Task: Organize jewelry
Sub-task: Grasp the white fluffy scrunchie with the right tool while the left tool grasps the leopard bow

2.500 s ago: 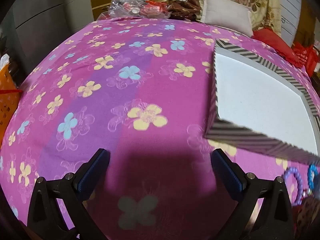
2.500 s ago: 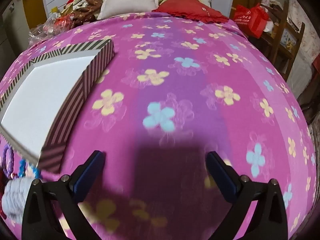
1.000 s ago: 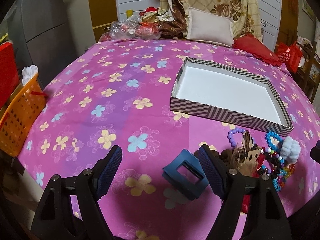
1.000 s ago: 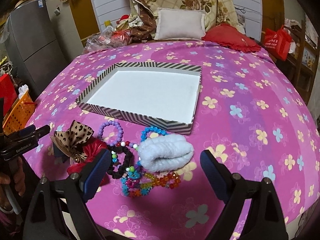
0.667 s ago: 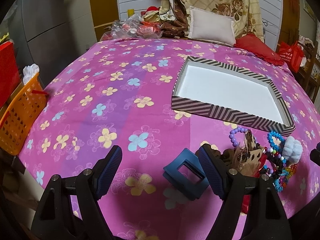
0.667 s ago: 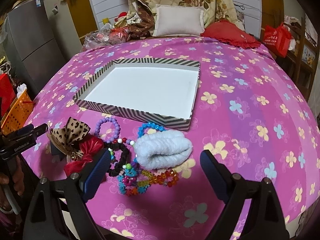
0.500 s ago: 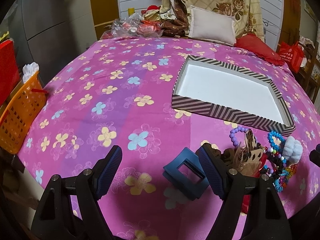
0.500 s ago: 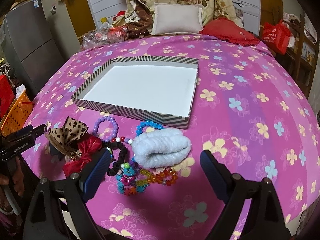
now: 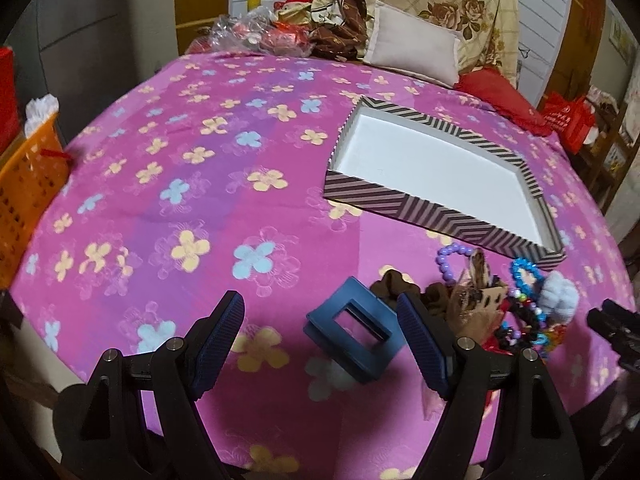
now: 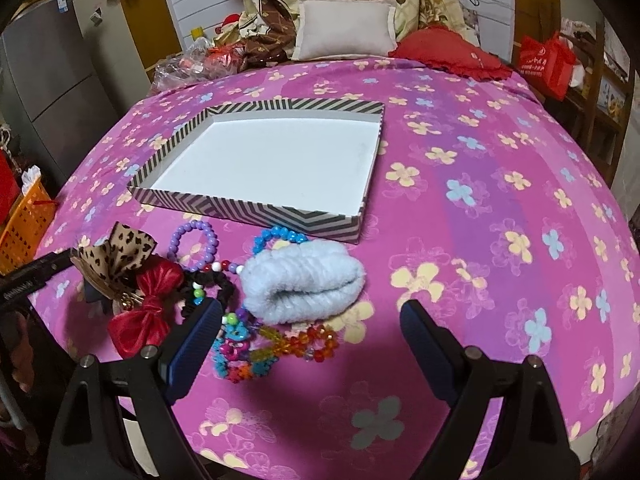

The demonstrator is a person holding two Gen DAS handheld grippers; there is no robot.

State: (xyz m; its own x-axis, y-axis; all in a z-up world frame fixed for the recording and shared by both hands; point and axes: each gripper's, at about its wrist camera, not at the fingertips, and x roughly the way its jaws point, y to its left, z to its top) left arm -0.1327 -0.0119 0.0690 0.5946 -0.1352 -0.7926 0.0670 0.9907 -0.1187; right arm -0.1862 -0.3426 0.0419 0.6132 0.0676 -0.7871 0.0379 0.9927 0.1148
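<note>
A shallow striped box [image 10: 248, 208] with a white, empty inside lies on the pink flowered bedspread; it also shows in the left wrist view [image 9: 424, 208]. In front of it is a heap of accessories: a fluffy pale-blue scrunchie [image 10: 304, 276], a purple bead bracelet [image 10: 194, 246], a blue bead bracelet [image 10: 280, 236], a leopard bow [image 10: 116, 256], a red bow [image 10: 148, 312], a black scrunchie [image 10: 212, 284] and coloured bead bracelets [image 10: 272, 348]. A dark-blue claw clip [image 9: 352, 328] lies between my left gripper's fingers. My left gripper [image 9: 324, 344] is open. My right gripper [image 10: 312, 344] is open above the heap's near edge.
An orange basket [image 9: 24, 184] stands off the bed's left side. Pillows [image 10: 344, 28], a red cushion [image 10: 452, 58] and bags of clutter [image 9: 264, 36] line the far end. A red bag [image 10: 548, 60] sits on a shelf at right.
Both grippers pulled back and up from close over the bedspread 2.5 s ago to a wide view of box and heap. In the last second the views have hardly shifted.
</note>
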